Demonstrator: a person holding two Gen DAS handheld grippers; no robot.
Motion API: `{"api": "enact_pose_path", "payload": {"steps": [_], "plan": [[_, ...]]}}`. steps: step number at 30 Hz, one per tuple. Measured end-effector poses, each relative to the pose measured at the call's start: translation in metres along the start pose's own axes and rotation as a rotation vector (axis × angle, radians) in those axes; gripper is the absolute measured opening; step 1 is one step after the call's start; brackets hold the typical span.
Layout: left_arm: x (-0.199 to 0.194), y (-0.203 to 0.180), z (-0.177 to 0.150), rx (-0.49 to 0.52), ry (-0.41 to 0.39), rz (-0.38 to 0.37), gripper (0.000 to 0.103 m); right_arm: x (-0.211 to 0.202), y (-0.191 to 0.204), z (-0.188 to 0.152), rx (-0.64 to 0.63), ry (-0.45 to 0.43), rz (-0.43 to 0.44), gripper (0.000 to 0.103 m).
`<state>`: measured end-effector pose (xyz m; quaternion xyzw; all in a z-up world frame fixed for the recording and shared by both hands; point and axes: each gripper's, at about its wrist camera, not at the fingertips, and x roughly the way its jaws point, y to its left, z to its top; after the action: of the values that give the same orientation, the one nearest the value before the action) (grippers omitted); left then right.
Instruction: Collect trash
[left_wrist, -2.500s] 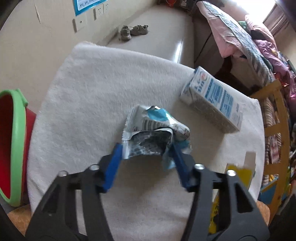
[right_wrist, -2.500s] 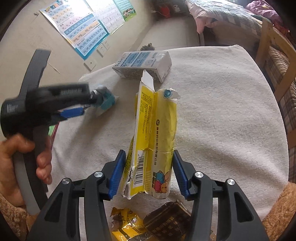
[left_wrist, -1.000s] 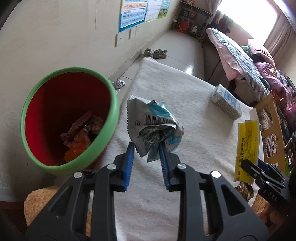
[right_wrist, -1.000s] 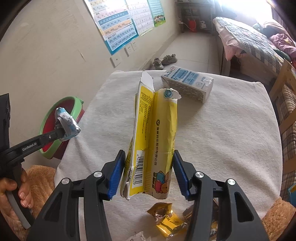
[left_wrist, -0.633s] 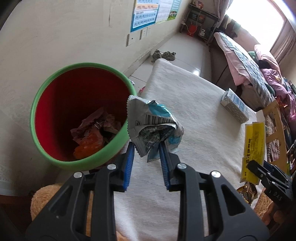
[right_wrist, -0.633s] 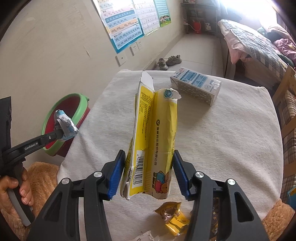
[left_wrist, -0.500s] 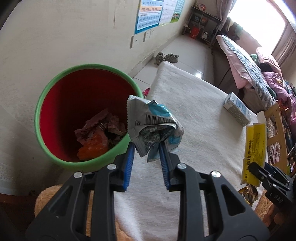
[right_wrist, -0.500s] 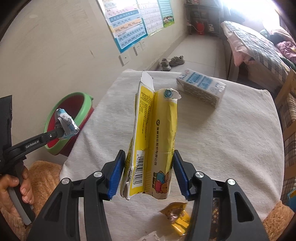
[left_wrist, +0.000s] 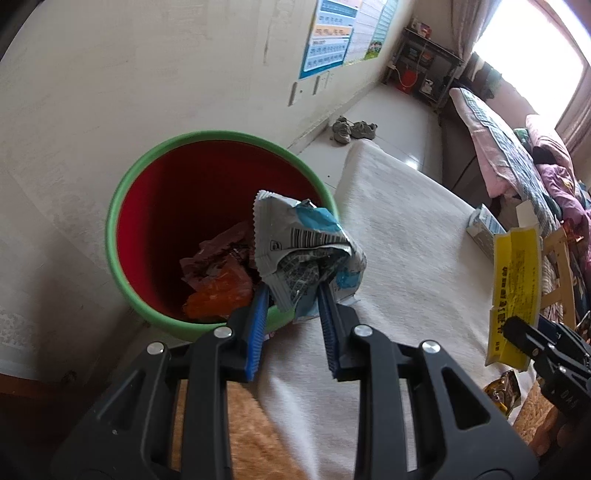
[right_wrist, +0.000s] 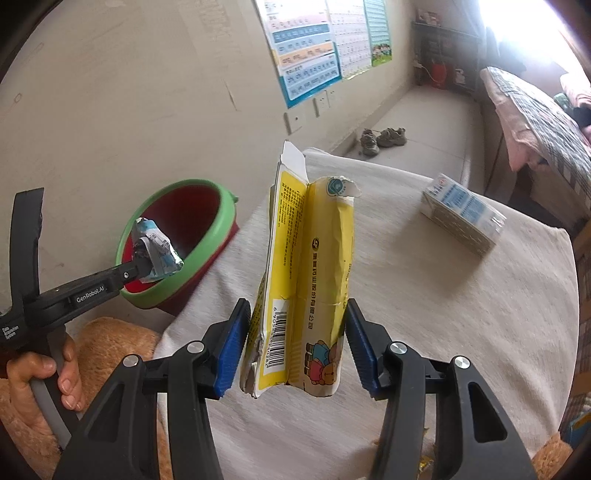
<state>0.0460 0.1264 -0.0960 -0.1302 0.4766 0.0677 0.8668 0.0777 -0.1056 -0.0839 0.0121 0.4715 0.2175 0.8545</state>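
My left gripper (left_wrist: 291, 295) is shut on a crumpled silver-and-blue wrapper (left_wrist: 299, 243), held over the near rim of a green-rimmed red bin (left_wrist: 122, 206) that has wrappers at its bottom. In the right wrist view the same wrapper (right_wrist: 155, 251) hangs above the bin's (right_wrist: 218, 229) opening, with a hand (right_wrist: 48, 376) on the left tool's grip. My right gripper (right_wrist: 295, 332) is shut on a flattened yellow carton (right_wrist: 314, 288), held upright above the white cloth-covered table (right_wrist: 443, 332). The left wrist view shows that yellow carton (left_wrist: 515, 280) at far right.
A blue-and-white milk carton (right_wrist: 463, 212) lies at the table's far right. A yellow snack wrapper (left_wrist: 504, 387) lies near the table's front edge. The bin stands on the floor against the wall (left_wrist: 110, 92), left of the table. Shoes (right_wrist: 382, 138) and a bed (right_wrist: 535, 118) lie beyond.
The left gripper carried the wrapper leftward, from over the table edge to over the bin's mouth. The right gripper drifted left with the yellow carton. Both grips held.
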Motion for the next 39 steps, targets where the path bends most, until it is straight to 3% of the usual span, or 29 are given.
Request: {"api": "enact_pose_path", "payload": {"steps": [27,39], "plan": [[-0.001,0.067,0.011,-0.118,-0.036,0.069,0.027,0.039,0.102,0.044,-0.244,-0.005,0.061,0.051],[0.004,0.075,0.022,-0.169,-0.032,0.076,0.027,0.063,0.123,0.062,-0.265,0.029,0.096,0.051]]}}
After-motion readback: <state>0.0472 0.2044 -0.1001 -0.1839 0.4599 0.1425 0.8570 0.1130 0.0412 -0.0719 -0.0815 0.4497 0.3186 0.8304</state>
